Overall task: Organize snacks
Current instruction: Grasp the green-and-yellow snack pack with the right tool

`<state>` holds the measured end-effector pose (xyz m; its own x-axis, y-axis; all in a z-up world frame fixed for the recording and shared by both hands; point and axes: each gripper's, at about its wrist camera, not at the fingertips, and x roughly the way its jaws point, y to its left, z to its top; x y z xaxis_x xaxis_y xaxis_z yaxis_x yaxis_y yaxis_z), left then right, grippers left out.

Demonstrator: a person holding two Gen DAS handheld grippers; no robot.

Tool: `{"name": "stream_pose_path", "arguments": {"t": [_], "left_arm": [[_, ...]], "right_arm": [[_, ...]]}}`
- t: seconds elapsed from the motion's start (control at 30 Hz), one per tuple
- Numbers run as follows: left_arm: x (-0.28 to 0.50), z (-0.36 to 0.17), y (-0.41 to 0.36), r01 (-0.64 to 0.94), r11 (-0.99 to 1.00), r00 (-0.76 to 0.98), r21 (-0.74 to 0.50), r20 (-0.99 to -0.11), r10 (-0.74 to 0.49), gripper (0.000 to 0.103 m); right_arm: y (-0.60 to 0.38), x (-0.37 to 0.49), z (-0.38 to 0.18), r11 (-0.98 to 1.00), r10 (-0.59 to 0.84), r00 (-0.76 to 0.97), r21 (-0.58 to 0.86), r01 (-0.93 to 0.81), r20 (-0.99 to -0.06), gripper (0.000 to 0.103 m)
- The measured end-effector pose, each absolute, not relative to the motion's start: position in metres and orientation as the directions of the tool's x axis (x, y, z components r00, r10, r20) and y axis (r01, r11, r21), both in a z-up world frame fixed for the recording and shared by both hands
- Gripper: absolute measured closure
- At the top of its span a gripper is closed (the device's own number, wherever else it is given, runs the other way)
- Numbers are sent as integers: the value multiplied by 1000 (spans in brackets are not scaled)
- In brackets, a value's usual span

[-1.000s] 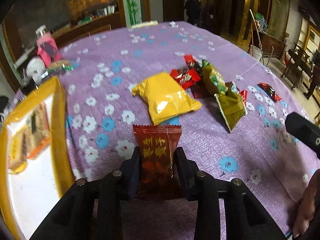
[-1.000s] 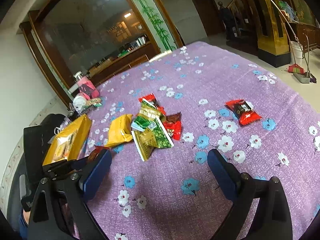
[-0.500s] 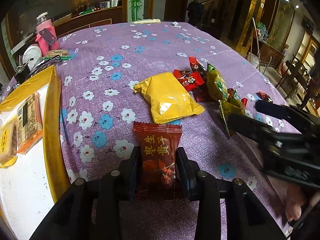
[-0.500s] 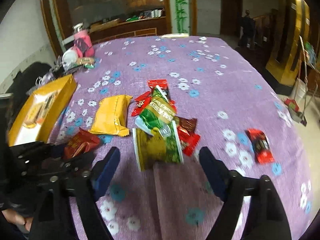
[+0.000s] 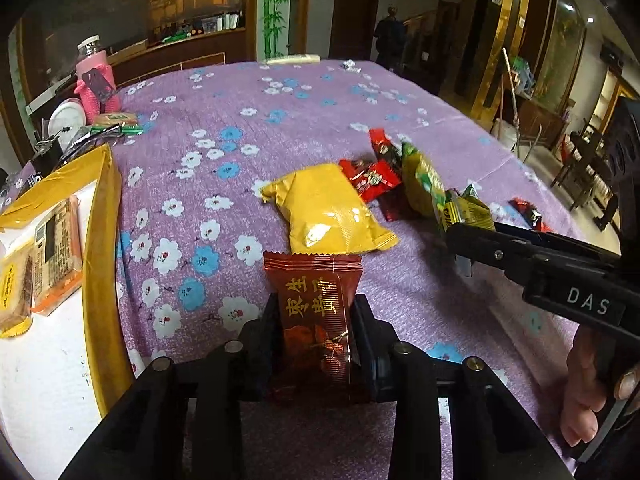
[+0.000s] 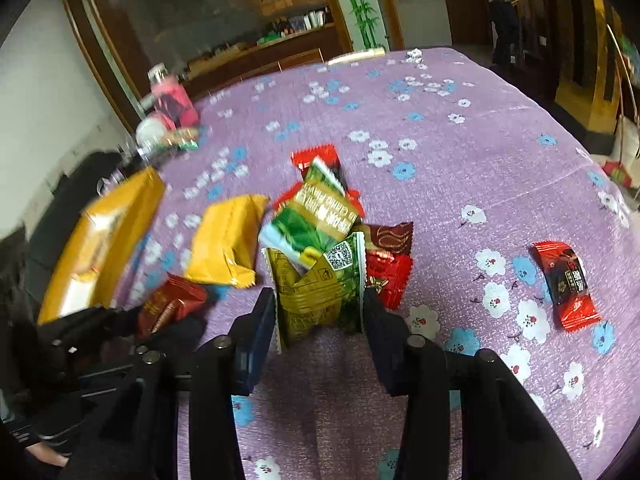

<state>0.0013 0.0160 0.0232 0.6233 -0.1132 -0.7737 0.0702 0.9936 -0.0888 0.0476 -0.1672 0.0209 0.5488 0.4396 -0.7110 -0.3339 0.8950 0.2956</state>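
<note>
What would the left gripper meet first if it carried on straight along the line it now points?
Probably the yellow packet, lying just beyond the red-brown packet that the left gripper holds; how high the gripper sits above the tablecloth is unclear.

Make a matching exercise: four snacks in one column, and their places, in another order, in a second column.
Things:
1. dark red packet
2. green-gold packet
3. yellow packet
4. red packet with black label

Places:
A. lying alone on the purple cloth
B. between the right gripper jaws
C. held in the left gripper
D. lying beyond the dark red packet

Pairs: 1-C, 2-B, 3-D, 4-A
</note>
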Motion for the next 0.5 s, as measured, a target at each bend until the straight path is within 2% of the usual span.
{"name": "stream_pose_path", "arguments": {"t": [0.5], "left_arm": [[-6, 34, 20, 64, 992, 682, -108, -721, -122, 68]], "right_arm": [[-161, 40, 31, 885, 457, 588, 273, -378, -668, 61]]}}
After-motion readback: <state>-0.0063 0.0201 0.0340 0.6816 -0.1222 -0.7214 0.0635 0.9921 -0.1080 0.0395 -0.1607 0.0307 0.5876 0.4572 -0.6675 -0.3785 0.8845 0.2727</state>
